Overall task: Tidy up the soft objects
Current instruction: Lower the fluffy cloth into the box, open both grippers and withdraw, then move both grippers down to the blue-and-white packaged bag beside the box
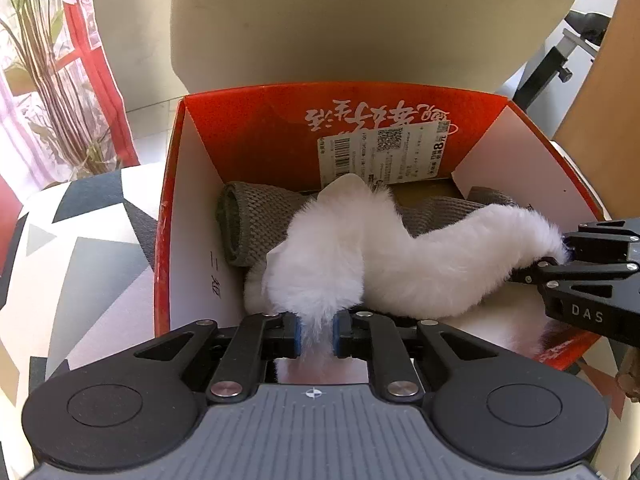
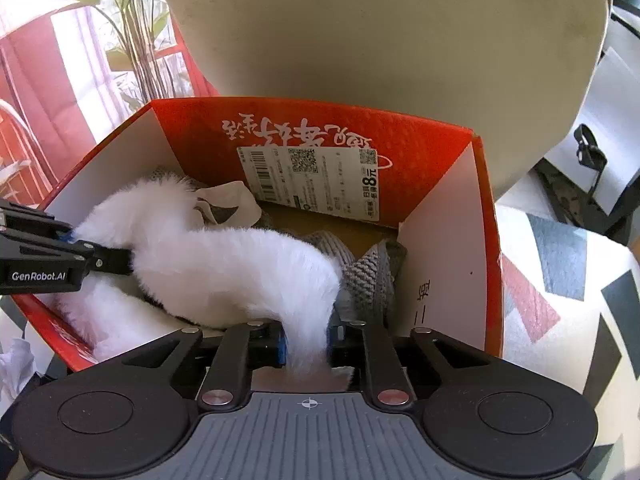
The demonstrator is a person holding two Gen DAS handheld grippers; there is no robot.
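Note:
A white fluffy fur piece (image 1: 360,256) lies across the inside of a red cardboard box (image 1: 168,216), on top of a grey knitted cloth (image 1: 256,220). My left gripper (image 1: 316,334) is shut on one end of the fur at the box's near side. My right gripper (image 2: 306,340) is shut on the other end of the fur (image 2: 224,264). In the right wrist view the grey knit (image 2: 368,272) sits at the right of the box (image 2: 486,240). Each gripper shows in the other's view: the right (image 1: 560,258), the left (image 2: 102,258).
A white printed label (image 1: 384,156) is stuck on the box's red far wall. A beige chair back (image 1: 360,20) stands behind the box. The box sits on a cushion with grey, white and red triangles (image 1: 80,248). A potted plant (image 1: 52,92) stands at the left by the window.

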